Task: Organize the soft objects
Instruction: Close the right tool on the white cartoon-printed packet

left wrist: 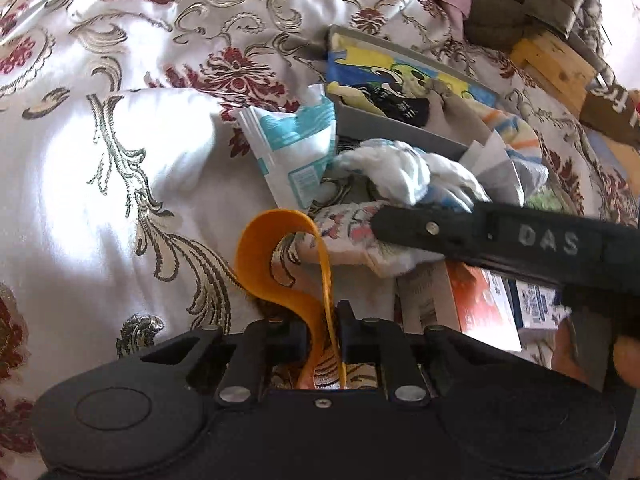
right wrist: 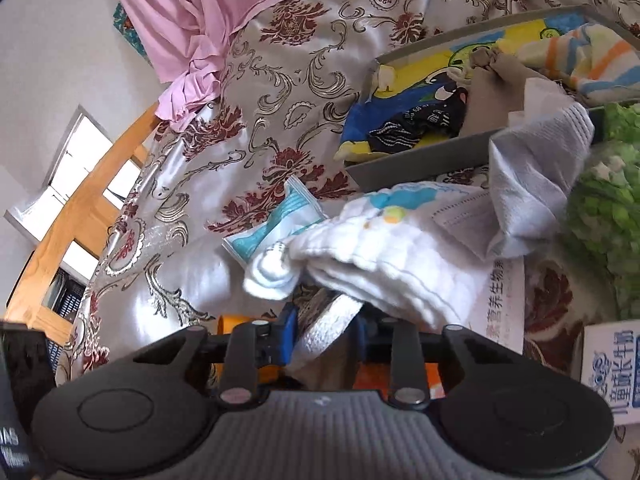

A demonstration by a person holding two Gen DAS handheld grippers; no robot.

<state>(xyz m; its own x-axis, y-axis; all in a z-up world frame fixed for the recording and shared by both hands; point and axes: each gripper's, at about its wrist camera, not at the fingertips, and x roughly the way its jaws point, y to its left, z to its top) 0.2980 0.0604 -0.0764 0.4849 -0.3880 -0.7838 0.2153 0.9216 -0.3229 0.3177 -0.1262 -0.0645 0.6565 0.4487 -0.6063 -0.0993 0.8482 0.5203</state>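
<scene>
The right gripper is clamped on a white quilted cloth, which bulges upward toward twelve o'clock. The left gripper pinches an orange strap. "DAS" marks the black arm at three o'clock. The grey box of socks sits at one o'clock; Chinese print covers a carton at four.

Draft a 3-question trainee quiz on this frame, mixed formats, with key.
1. True or false: the left gripper is shut on a curled orange strap.
2. The right gripper holds: A) a white quilted cloth B) a striped sock C) a milk carton.
3. Fill in: the shallow grey box of folded fabrics sits on the ____ floral satin bedspread.

Key: 1 true; 2 A; 3 white
</scene>
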